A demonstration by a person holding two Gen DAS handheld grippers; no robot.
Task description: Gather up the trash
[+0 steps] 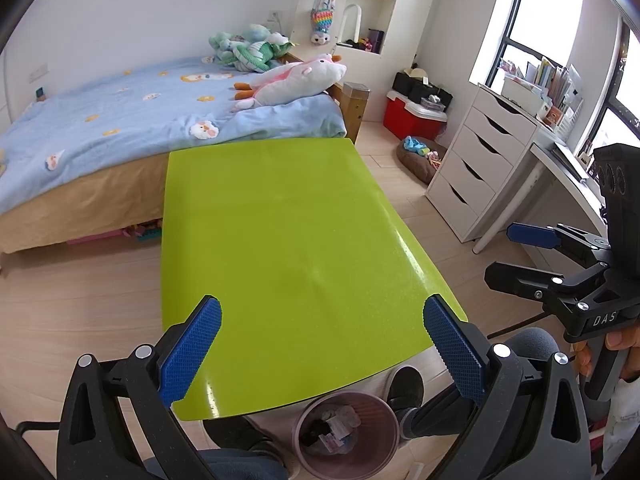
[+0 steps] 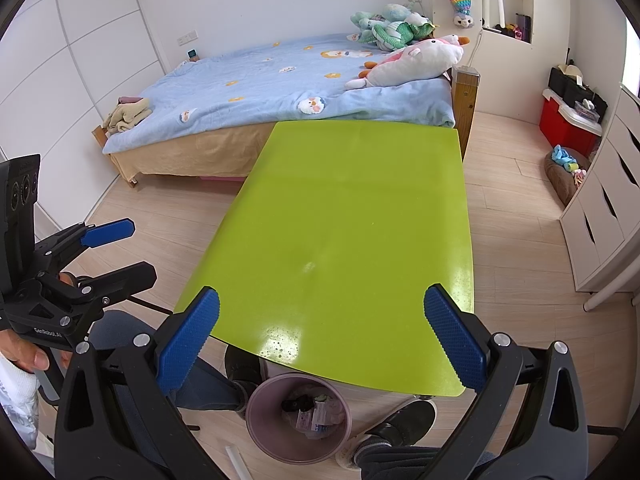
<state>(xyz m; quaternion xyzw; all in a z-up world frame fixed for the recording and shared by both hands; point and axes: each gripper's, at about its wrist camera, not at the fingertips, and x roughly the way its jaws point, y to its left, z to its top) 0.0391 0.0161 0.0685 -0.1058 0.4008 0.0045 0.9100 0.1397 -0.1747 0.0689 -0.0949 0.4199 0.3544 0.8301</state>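
A pinkish trash bin (image 1: 301, 446) stands on the floor under the near edge of the bare lime-green table (image 1: 288, 240), with papers and wrappers inside. In the right wrist view the bin (image 2: 267, 446) sits just below the table (image 2: 348, 220). My left gripper (image 1: 322, 344) hovers open above the table's near edge with nothing between its blue pads. My right gripper (image 2: 320, 336) is likewise open and holds nothing. Each gripper shows in the other's view, the right gripper (image 1: 500, 254) at the right and the left gripper (image 2: 136, 252) at the left. A small white stick (image 2: 236, 460) lies on the floor beside the bin.
A person's legs and dark shoes (image 2: 400, 420) flank the bin. Behind the table is a bed (image 1: 100, 120) with plush toys. A white drawer unit (image 1: 480, 152), a desk, a red cooler (image 1: 412, 118) and a brown cushion with toys (image 1: 420, 156) stand to the right.
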